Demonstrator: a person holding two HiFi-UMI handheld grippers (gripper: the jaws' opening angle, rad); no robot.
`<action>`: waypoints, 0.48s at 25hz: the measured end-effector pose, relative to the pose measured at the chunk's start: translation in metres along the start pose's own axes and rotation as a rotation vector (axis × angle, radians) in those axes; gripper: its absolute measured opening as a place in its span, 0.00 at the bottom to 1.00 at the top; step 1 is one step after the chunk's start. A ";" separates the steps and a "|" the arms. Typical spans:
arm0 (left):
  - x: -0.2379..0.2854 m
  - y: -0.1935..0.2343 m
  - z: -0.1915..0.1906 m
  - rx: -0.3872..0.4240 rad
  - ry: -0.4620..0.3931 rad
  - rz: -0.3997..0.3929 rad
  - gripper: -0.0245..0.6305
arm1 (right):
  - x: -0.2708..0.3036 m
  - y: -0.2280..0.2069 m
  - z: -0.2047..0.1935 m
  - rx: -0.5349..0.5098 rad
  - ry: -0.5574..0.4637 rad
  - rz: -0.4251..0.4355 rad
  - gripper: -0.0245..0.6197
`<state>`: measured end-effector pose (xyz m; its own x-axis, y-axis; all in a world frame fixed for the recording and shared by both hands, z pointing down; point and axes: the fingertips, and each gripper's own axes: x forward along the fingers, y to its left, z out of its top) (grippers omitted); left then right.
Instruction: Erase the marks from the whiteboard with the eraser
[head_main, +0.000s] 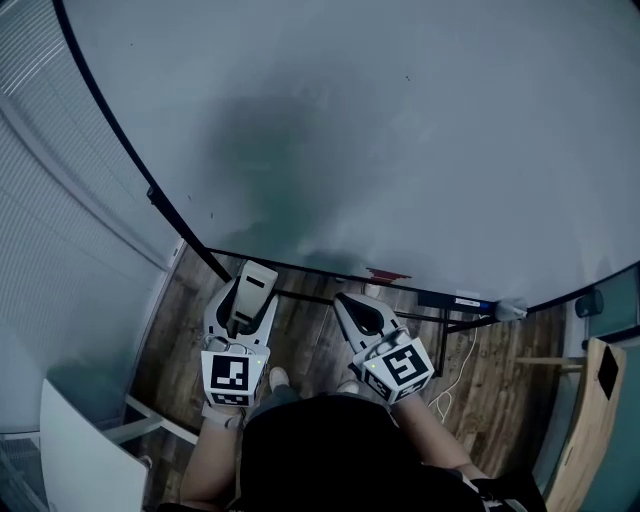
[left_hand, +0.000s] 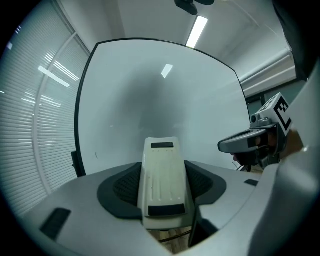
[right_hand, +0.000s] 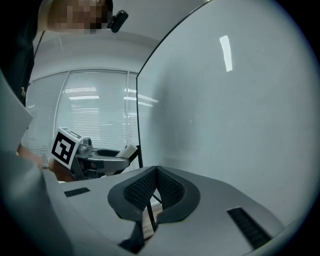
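Person's dark top (head_main: 330, 450) fills the btm of the head view, w/ both forearms reaching fwd from it. L gripper (head_main: 245, 300) is clamped on the eraser (left_hand: 162, 180): a cream block w/ dark strips at each end, pinched lengthwise between the ribbed black pads (left_hand: 122, 187), sticking out past them toward the board. R gripper (right_hand: 156, 182) has its pads pressed together, tips meeting in a V, nothing between them.

Both grippers sit low, side by side but apart, above the wood floor (head_main: 310, 330) and just under the whiteboard's btm edge. The eraser is near the lower-left corner of the whiteboard (head_main: 400, 130); can't tell if it touches the frame.

Board is big, black-framed, mostly clean: a grey shadow patch over its lower-left area and a few tiny dark specks (head_main: 407, 77). Along the btm edge, right of the grippers, lie a red item (head_main: 388, 274), a blue marker (head_main: 455, 299) and a pale object (head_main: 510, 308), too small to ID. A light cable (head_main: 455, 375) trails on the floor below. Blinds (head_main: 60, 230) run beside the board's left edge.
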<state>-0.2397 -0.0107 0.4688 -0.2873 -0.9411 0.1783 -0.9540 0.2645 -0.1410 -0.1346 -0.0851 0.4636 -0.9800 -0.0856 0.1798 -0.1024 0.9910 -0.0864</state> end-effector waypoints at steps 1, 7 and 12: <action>-0.004 0.002 -0.005 -0.007 0.010 0.009 0.44 | 0.002 0.003 -0.001 -0.003 0.004 0.009 0.08; -0.025 0.013 -0.023 -0.041 0.039 0.054 0.44 | 0.010 0.018 -0.002 -0.008 0.015 0.039 0.08; -0.034 0.013 -0.023 -0.010 0.014 0.064 0.44 | 0.015 0.024 -0.001 -0.018 0.019 0.050 0.08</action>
<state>-0.2444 0.0294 0.4828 -0.3493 -0.9191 0.1824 -0.9343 0.3268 -0.1425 -0.1512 -0.0624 0.4653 -0.9804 -0.0346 0.1938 -0.0506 0.9956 -0.0785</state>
